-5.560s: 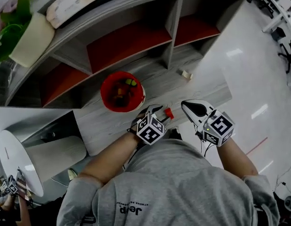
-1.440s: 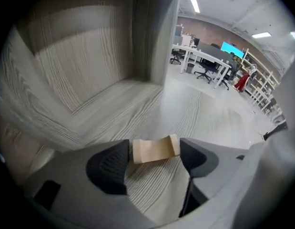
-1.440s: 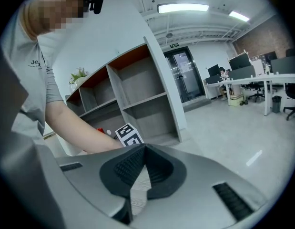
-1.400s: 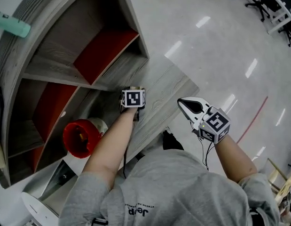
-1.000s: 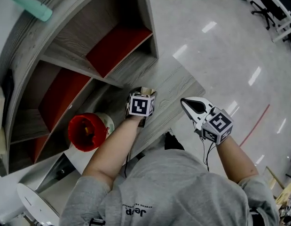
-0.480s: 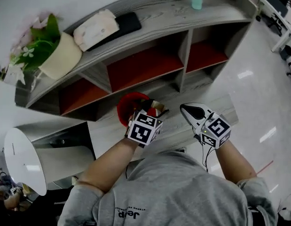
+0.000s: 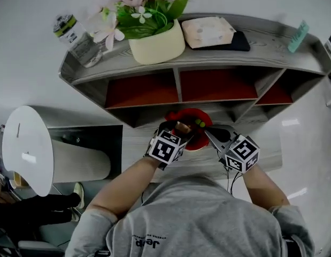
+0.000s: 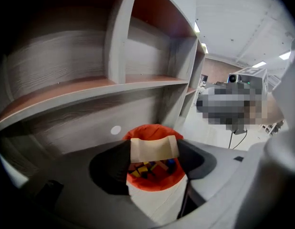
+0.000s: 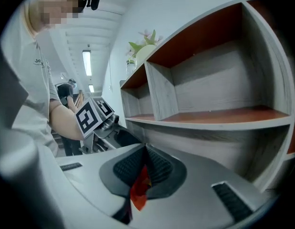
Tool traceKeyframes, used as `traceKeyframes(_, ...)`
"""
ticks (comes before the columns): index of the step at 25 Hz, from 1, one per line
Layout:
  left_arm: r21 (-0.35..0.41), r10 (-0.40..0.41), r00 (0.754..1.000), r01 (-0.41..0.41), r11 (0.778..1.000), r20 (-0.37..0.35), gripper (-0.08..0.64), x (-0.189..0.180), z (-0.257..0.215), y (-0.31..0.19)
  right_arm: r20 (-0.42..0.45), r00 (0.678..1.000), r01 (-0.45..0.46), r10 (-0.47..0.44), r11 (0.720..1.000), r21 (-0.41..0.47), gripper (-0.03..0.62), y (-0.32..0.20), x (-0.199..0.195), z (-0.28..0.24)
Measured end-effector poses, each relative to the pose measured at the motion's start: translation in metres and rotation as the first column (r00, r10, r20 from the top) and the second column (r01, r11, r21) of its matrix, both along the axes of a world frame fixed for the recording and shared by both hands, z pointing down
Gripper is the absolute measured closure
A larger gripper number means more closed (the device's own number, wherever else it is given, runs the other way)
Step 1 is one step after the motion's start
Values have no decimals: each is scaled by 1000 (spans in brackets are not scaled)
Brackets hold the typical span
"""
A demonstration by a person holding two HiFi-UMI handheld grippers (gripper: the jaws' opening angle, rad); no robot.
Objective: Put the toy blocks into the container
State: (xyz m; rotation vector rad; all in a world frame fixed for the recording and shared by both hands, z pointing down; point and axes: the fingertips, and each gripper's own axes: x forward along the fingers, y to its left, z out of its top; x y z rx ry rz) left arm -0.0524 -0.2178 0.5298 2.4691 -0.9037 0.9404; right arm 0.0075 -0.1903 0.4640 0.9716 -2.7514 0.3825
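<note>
The red container (image 7: 193, 115) stands on the lower grey board of the shelf unit, with several coloured blocks (image 8: 149, 168) inside. My left gripper (image 8: 154, 152) is shut on a beige arched block (image 8: 153, 146) and holds it just above the container's (image 8: 157, 132) mouth. In the head view that block (image 7: 182, 127) sits at the container's near rim, ahead of the left gripper (image 7: 177, 129). My right gripper (image 7: 207, 132) is shut with nothing in it, its tip beside the container's right edge. A sliver of red shows behind the right gripper's (image 9: 145, 150) closed jaws.
The grey shelf unit (image 7: 178, 87) with red-backed compartments rises right behind the container. On its top stand a flower pot (image 7: 154, 43), a bottle (image 7: 74, 33), a tissue pack (image 7: 209, 31) and a teal item (image 7: 298, 36). A white round-topped piece (image 7: 26, 149) is at the left.
Both grippers have swung from the far end of the grey board to the red container. The left one carried the beige block with it and now holds it over the container's mouth.
</note>
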Motion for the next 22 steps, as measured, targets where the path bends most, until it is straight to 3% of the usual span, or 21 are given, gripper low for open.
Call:
traceKeyframes(4,13,20,998,-19,1000,-52,220,10,-4,-3,-14,1000,7,-7,1000,-6,569,-1,-4,0)
traceKeyframes(6,15,39,996,-38,999,-86,142,18,-7,-4,-20,1000,2,-2,1000,-9,571,0,-2,0)
traceKeyframes(10,26,42,994,-39,999,-98,135,16,-11,-6,-28,1000,-12,11,1000,-17,571,4,6,1)
traceKeyframes(18,17,-74,990,76,997,-117,136,-34,-7,-14,-24,1000,-2,1,1000,-24,571,3,3,3)
traceKeyframes(22,4,-122,989,123,992,-82,160,-71,18,-21,-25,999,33,-34,999,-34,571,4,-16,5)
